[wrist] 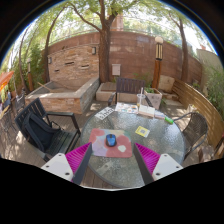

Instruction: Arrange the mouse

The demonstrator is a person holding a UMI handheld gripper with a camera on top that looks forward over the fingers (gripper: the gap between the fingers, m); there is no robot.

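The gripper (111, 160) hangs over the near edge of a round glass table (160, 140) on an outdoor patio, its two fingers spread wide and holding nothing; the magenta pads (78, 156) face each other across a broad gap. A dark blue mouse (111, 141) sits on a reddish mouse mat (112, 148) near the table's near edge, just ahead of the fingertips and in line with the gap between them, touching neither finger. Farther across the table lie a keyboard (104, 113) toward the far left edge and a yellow-green note (143, 131) right of centre. A black chair (45, 124) stands at the table's left side, and a brick wall (130, 55) closes the patio behind.
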